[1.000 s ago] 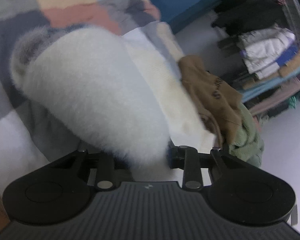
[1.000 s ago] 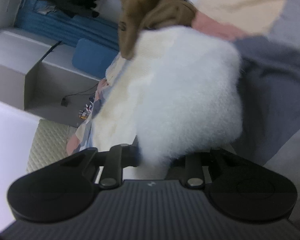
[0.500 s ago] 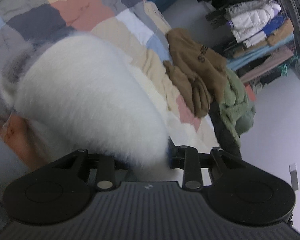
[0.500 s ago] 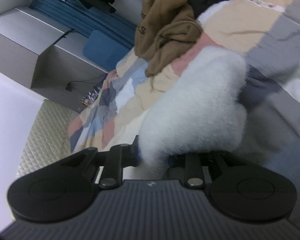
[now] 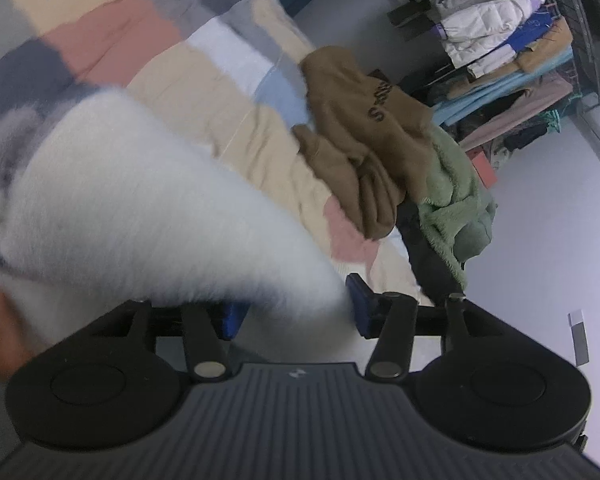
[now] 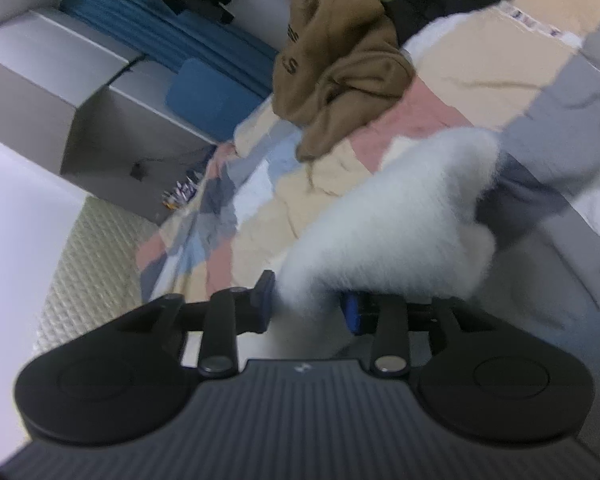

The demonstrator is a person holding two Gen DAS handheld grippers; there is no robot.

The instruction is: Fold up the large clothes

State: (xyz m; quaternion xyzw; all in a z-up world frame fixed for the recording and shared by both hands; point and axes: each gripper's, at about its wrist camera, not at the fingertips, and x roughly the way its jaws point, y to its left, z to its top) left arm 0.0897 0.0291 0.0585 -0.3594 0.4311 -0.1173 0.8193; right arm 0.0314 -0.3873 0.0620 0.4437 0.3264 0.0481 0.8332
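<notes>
hanging between both sets of fingers, the white fluffy garment [image 5: 148,208] sits above the patchwork bed [image 5: 228,92]. left gripper [image 5: 296,312] and right gripper [image 6: 307,300] are each spreading, fleece still between them, pads loosening. its span seems to run hand to hand.

Both handheld units are built alike: the left gripper [image 5: 296,312] and right gripper [image 6: 307,306] each carry a dark grey ribbed housing with a small pale emblem at its 12 o'clock edge. Round black discs flank the housing at 9 and 3 o'clock. Black linkage bars on silver pivot screws lead to blue finger pads [image 5: 357,306].
</notes>
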